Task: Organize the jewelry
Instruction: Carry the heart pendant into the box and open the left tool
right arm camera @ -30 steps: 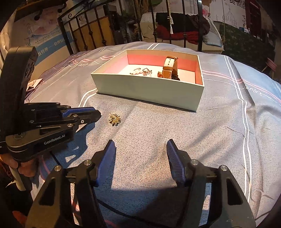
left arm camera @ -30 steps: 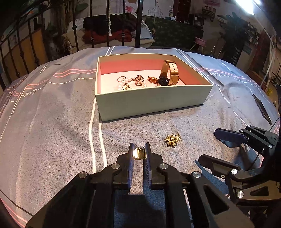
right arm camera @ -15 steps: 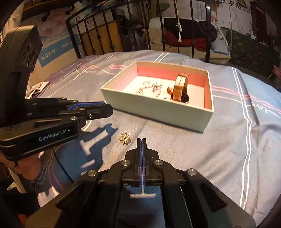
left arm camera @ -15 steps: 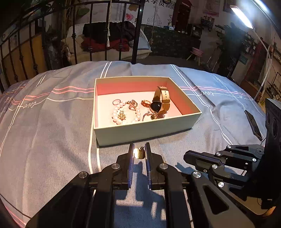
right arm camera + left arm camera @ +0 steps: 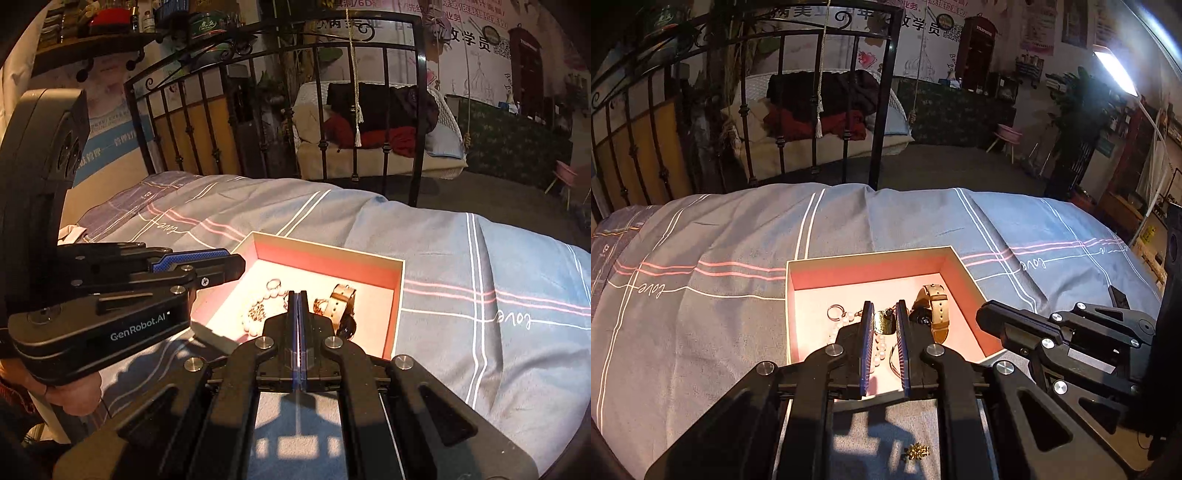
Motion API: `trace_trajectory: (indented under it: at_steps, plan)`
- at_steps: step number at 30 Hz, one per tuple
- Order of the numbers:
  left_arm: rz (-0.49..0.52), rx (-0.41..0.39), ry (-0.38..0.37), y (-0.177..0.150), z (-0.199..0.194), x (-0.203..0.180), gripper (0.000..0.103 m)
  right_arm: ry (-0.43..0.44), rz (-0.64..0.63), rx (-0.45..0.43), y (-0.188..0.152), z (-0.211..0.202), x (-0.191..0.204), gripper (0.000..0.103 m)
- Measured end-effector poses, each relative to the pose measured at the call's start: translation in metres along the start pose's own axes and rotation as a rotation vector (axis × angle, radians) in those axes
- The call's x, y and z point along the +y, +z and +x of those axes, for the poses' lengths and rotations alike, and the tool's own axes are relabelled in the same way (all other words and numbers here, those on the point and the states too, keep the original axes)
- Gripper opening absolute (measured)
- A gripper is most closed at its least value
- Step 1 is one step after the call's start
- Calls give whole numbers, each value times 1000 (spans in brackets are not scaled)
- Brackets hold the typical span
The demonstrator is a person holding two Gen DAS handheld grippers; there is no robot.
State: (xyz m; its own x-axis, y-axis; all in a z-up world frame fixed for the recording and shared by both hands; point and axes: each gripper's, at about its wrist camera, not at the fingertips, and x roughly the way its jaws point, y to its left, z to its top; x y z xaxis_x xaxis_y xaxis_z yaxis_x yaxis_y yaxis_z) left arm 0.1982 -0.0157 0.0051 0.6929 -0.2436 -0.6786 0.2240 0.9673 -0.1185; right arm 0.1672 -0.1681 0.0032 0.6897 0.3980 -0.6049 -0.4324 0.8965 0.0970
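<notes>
My left gripper [image 5: 884, 307] is shut on a small gold earring [image 5: 884, 322] and hangs over the near part of the open pink-lined box [image 5: 871, 254]. In the box lie a tan-strap watch [image 5: 932, 308], a pearl bracelet [image 5: 878, 349] and a ring [image 5: 834, 312]. A gold cluster piece [image 5: 916, 451] lies on the bedspread in front of the box, under the gripper. My right gripper [image 5: 297, 295] is shut with nothing between its pads, just short of the box's near wall. From that side the box [image 5: 328, 246] and watch [image 5: 341, 301] show too.
The box sits on a grey-blue striped bedspread [image 5: 701, 314] with a black iron bed frame [image 5: 879, 110] behind it. A hand [image 5: 74, 398] holds the left gripper's body [image 5: 238, 266] at the left of the right wrist view. A dark phone-like slab [image 5: 1117, 295] lies at far right.
Both grippers rose and moved forward to the box. The right gripper's jaws went from wide open to shut, empty. The left kept the gold earring, which now hangs over the box.
</notes>
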Motion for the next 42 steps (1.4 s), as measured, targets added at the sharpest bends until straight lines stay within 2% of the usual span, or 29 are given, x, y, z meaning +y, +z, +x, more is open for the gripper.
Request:
trace_trajectory:
  at_steps: [8, 16, 24, 31, 34, 37, 38, 39, 41, 42]
  plan:
    - [-34, 96, 42, 4, 42, 5, 11, -17, 22, 85, -2, 41, -8, 1]
    - [-64, 165, 53, -7, 64, 15, 11, -31, 31, 132, -13, 55, -12, 1]
    - [-79, 201, 55, -13, 75, 19, 11, -32, 23, 144, -16, 59, -13, 1]
    - [-82, 191, 70, -11, 72, 18, 12, -39, 11, 140, -17, 55, -12, 1]
    - [-86, 184, 70, -10, 68, 19, 17, -46, 8, 137, -18, 52, -11, 1]
    - [-91, 170, 74, -10, 63, 20, 30, -56, 10, 134, -19, 48, -11, 2]
    - [-93, 164, 72, -9, 61, 20, 38, -58, 12, 134, -19, 46, -11, 2]
    - [-97, 153, 71, -9, 57, 20, 45, -58, 14, 132, -20, 44, -11, 3]
    - [-102, 130, 63, -9, 48, 20, 55, -53, 18, 124, -23, 37, -11, 16]
    - [-103, 119, 57, -10, 42, 19, 60, -56, 19, 111, -25, 31, -10, 41]
